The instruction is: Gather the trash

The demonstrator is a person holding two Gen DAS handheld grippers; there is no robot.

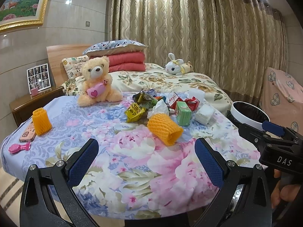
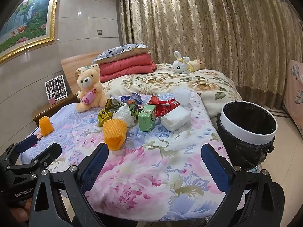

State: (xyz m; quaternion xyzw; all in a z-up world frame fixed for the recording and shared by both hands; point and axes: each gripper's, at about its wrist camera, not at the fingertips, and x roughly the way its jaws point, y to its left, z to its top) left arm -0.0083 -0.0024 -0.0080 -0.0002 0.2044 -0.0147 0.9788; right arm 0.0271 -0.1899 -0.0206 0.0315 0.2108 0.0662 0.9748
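Observation:
A heap of trash lies mid-bed: an orange foam net sleeve [image 1: 164, 130] [image 2: 114, 132], a green carton [image 1: 183, 113] [image 2: 146, 118], a yellow wrapper [image 1: 134, 111] [image 2: 104, 115], crumpled white tissue [image 1: 161, 107] [image 2: 124, 114], red packets [image 1: 192, 102] [image 2: 164, 105] and a white foam block [image 1: 204, 114] [image 2: 176, 120]. A second orange sleeve [image 1: 41, 121] [image 2: 45, 125] stands at the left. The bin [image 1: 250, 114] [image 2: 248, 125], white-rimmed with a black liner, stands beside the bed on the right. My left gripper [image 1: 146, 158] and right gripper [image 2: 154, 163] hover open and empty over the near floral cover.
A teddy bear [image 1: 97, 81] [image 2: 89, 92], a phone [image 1: 28, 132] and a pink brush [image 1: 19, 148] also lie on the bed. A rabbit plush [image 1: 177, 66] [image 2: 182, 62] and folded quilts [image 1: 126, 61] sit further back. A nightstand [image 1: 36, 102] stands at the left.

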